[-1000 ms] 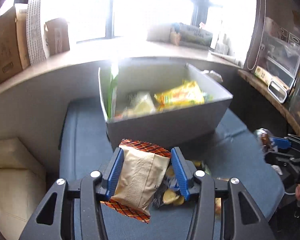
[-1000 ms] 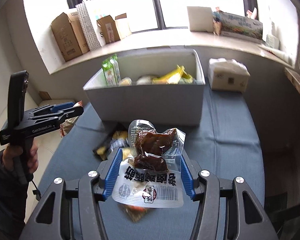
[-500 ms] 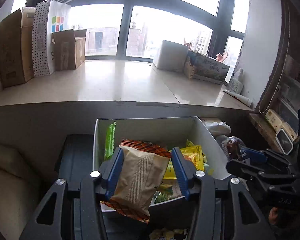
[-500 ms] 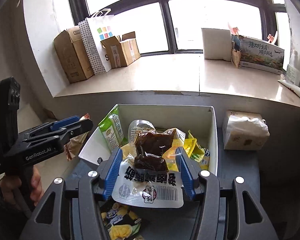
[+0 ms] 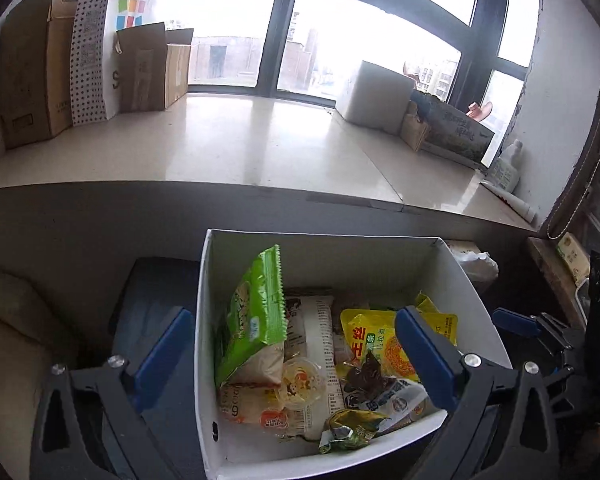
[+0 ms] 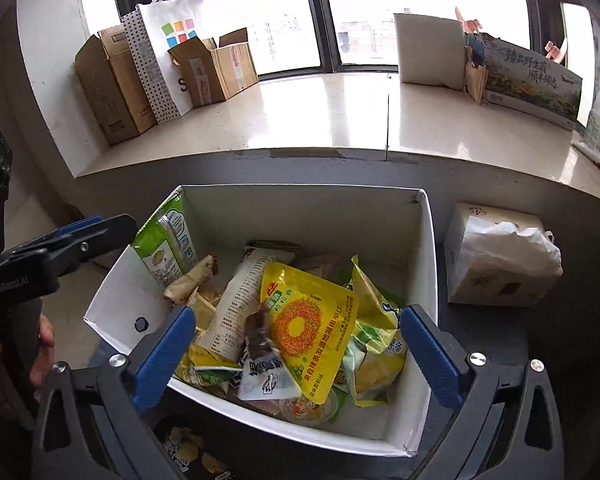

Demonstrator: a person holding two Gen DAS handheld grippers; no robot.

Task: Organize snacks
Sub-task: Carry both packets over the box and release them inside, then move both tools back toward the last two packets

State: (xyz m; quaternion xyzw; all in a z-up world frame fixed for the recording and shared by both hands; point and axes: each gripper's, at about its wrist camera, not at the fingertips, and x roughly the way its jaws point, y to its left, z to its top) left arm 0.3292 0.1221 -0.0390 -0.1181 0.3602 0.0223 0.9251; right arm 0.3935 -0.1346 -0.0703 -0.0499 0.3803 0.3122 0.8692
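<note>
Both grippers, left (image 5: 296, 358) & right (image 6: 294, 354), spread wide w/ nothing held over box (image 6: 304, 208); only right view shows tissue pack (image 6: 500, 256).

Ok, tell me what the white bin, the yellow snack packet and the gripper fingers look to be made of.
White bin: probably matte coated cardboard or thin corrugated plastic; thin flat walls, folded corner seam.
Yellow snack packet: glossy printed plastic film; it creases and catches glare.
Fingers of the right gripper: black rigid plastic, with blue, ribbed, rubbery-looking pads.
</note>
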